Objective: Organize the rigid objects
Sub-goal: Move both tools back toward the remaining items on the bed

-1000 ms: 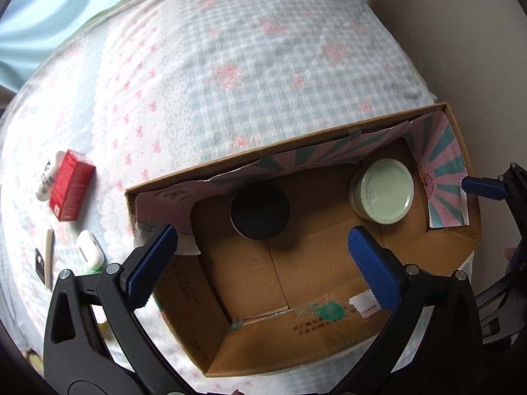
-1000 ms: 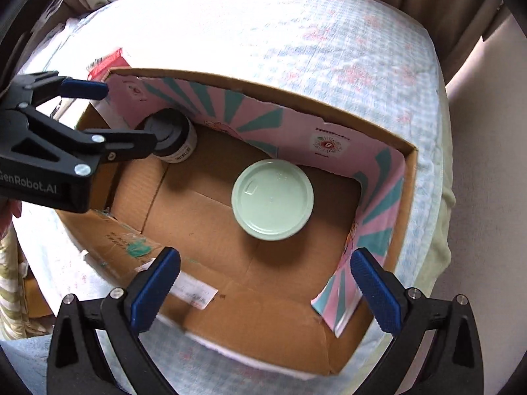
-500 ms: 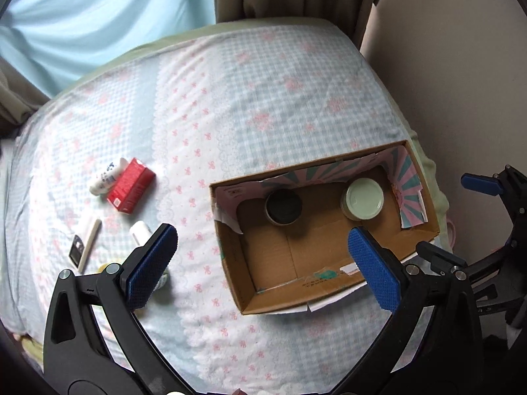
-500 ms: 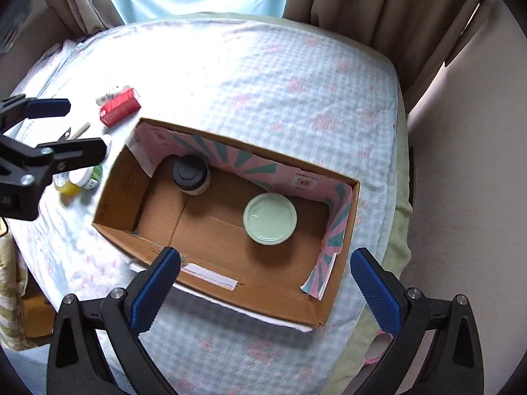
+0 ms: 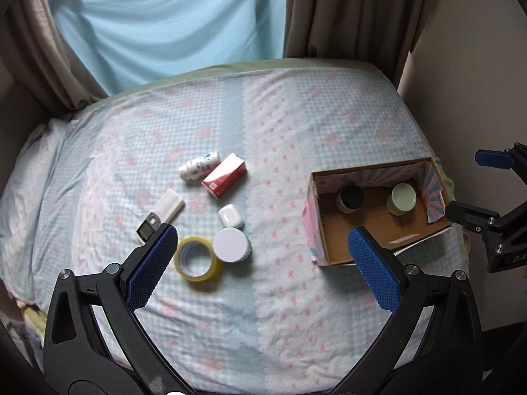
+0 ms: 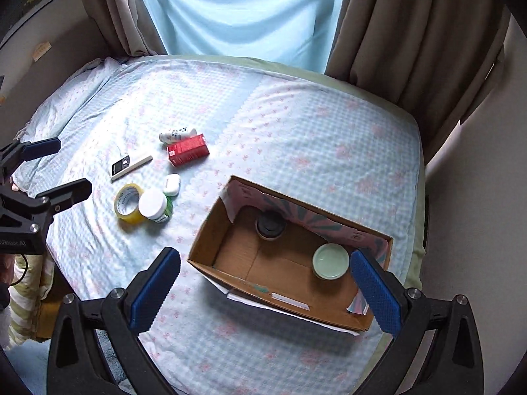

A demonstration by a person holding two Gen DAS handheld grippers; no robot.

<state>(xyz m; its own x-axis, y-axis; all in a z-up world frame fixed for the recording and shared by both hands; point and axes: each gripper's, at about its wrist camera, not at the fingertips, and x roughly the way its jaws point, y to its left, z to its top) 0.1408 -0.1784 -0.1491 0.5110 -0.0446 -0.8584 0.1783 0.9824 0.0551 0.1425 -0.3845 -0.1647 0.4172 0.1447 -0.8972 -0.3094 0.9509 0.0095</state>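
Note:
A cardboard box (image 5: 321, 230) (image 6: 210, 240) lies on the bed at the right and holds a dark jar (image 5: 350, 197) (image 6: 270, 225) and a pale green-lidded jar (image 5: 402, 197) (image 6: 330, 260). Left of it lie a red carton (image 5: 225, 177) (image 6: 187, 149), a white bottle (image 5: 198, 165) (image 6: 177, 135), a white remote (image 5: 161, 214) (image 6: 130, 164), an earbud case (image 5: 230, 215) (image 6: 172, 184), a yellow tape roll (image 5: 197, 258) (image 6: 127, 203) and a white-lidded green jar (image 5: 231, 244) (image 6: 154, 205). My left gripper (image 5: 263, 270) (image 6: 57, 168) and right gripper (image 6: 263, 289) (image 5: 471, 186) are open, empty, high above the bed.
The bed has a blue checked sheet (image 5: 296, 125). Brown curtains (image 5: 355, 13) and a light blue cloth (image 5: 171, 16) hang behind it. A wall (image 5: 477, 82) runs close along the bed's right side.
Both grippers have pulled up and back from the box, so the whole bed and the loose items show. Both stay open. The objects have not moved.

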